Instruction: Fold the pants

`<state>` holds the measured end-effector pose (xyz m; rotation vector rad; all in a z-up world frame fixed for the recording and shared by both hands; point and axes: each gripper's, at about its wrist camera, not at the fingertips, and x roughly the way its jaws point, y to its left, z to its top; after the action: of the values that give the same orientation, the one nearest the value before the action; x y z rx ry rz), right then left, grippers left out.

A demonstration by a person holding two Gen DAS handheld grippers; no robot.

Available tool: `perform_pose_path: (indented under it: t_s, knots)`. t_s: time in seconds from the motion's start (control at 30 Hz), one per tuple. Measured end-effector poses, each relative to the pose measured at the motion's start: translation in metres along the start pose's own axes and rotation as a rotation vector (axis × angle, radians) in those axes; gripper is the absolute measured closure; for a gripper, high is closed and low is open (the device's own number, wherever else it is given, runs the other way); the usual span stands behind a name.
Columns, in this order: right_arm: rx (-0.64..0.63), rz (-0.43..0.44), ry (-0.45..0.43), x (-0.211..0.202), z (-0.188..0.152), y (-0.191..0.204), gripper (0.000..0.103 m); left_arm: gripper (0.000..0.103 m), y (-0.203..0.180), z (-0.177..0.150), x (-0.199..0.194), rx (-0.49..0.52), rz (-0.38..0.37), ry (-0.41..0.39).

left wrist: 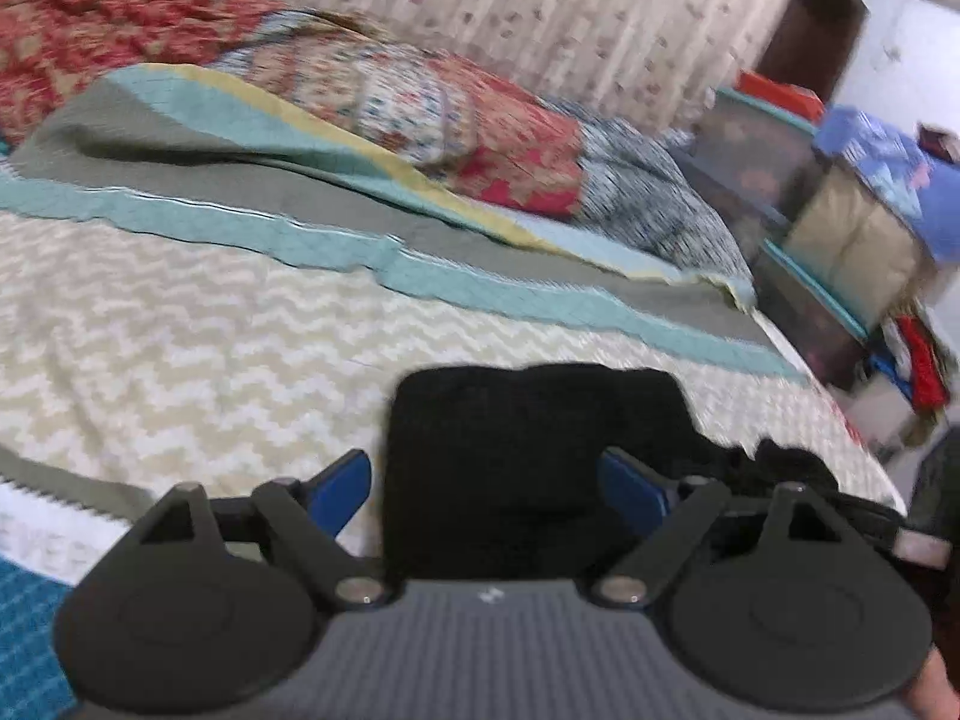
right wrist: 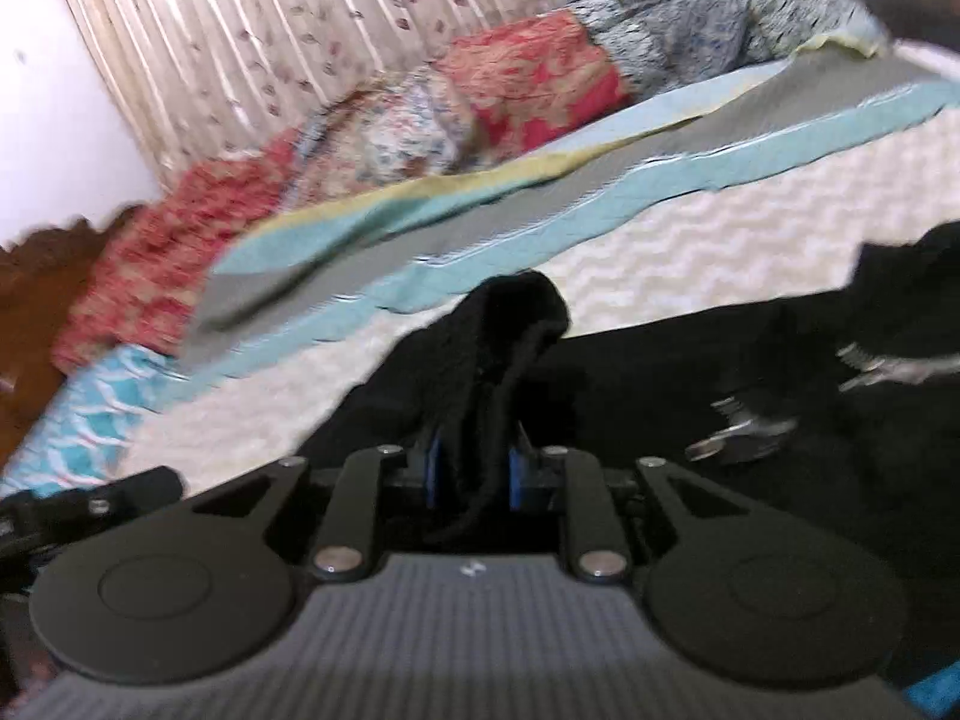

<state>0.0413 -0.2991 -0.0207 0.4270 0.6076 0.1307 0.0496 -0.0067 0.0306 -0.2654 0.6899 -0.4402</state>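
Observation:
The black pants (left wrist: pixel 528 420) lie on the cream zigzag bedcover (left wrist: pixel 180 348). My left gripper (left wrist: pixel 489 489) stands wide over their near edge. Its blue pads (left wrist: pixel 342 489) flank the cloth without squeezing it. In the right wrist view the pants (right wrist: pixel 660 372) spread to the right, with blurred metal fittings (right wrist: pixel 744 438) on them. My right gripper (right wrist: pixel 475 468) is shut on a bunched fold of the pants (right wrist: pixel 516 312), which rises as a hump between its narrow blue pads (right wrist: pixel 435 468).
Red patterned quilts and pillows (left wrist: pixel 498 138) and a grey-and-teal blanket (left wrist: pixel 252 192) are piled along the back of the bed before a curtain (left wrist: pixel 570 6). Stacked storage boxes (left wrist: pixel 780 198) and clothes stand past the bed's right edge.

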Motion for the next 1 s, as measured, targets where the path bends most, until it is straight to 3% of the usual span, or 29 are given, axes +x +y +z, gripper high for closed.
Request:
perform_pose_path:
  t_s: [0.03, 0.1, 0.2, 0.27, 0.33, 0.43, 0.5, 0.63, 0.7, 0.73, 0.77, 0.8, 0.9, 1.0]
  knots:
    - [0.0, -0.038, 0.032, 0.007, -0.001, -0.006, 0.059, 0.019, -0.006, -0.002, 0.008, 0.014, -0.004, 0.019]
    - [0.035, -0.081, 0.077, 0.015, -0.003, -0.019, 0.054, 0.023, -0.016, -0.005, 0.019, 0.023, -0.018, 0.054]
    - [0.109, -0.031, -0.008, -0.012, 0.004, -0.032, 0.051, 0.023, -0.029, -0.006, 0.019, 0.049, -0.06, 0.042]
    - [0.103, -0.014, -0.081, -0.034, 0.011, -0.037, 0.049, 0.031, -0.038, -0.007, 0.02, 0.085, -0.078, 0.033]
    - [0.089, 0.06, -0.089, -0.052, 0.015, -0.043, 0.05, 0.038, -0.045, -0.006, 0.026, 0.111, -0.093, 0.051]
    - [0.038, 0.254, 0.038, -0.06, 0.009, -0.039, 0.051, 0.044, -0.049, 0.002, 0.038, 0.126, -0.091, 0.061]
    - [-0.051, 0.33, 0.13, -0.061, -0.004, -0.025, 0.05, 0.044, -0.042, 0.012, 0.045, 0.092, -0.095, 0.073]
    - [-0.279, 0.287, 0.205, -0.045, -0.029, 0.01, 0.043, 0.044, -0.027, 0.027, 0.048, 0.007, -0.125, 0.105]
    - [-0.328, 0.249, 0.234, -0.03, -0.036, 0.015, 0.044, 0.044, -0.024, 0.028, 0.044, 0.002, -0.124, 0.097]
    - [-0.348, 0.24, 0.251, -0.019, -0.038, 0.017, 0.053, 0.044, -0.024, 0.027, 0.043, -0.002, -0.125, 0.099]
    - [-0.366, 0.226, 0.255, -0.009, -0.038, 0.017, 0.071, 0.044, -0.023, 0.026, 0.043, -0.009, -0.127, 0.106]
    - [-0.387, 0.2, 0.255, -0.002, -0.038, 0.017, 0.096, 0.044, -0.021, 0.024, 0.044, -0.02, -0.127, 0.117]
    - [-0.356, 0.139, 0.199, 0.003, -0.029, 0.01, 0.097, 0.044, -0.018, 0.017, 0.047, -0.053, -0.129, 0.138]
    - [-0.379, 0.054, 0.065, 0.008, -0.026, 0.011, 0.096, 0.044, -0.018, 0.013, 0.051, -0.069, -0.131, 0.145]
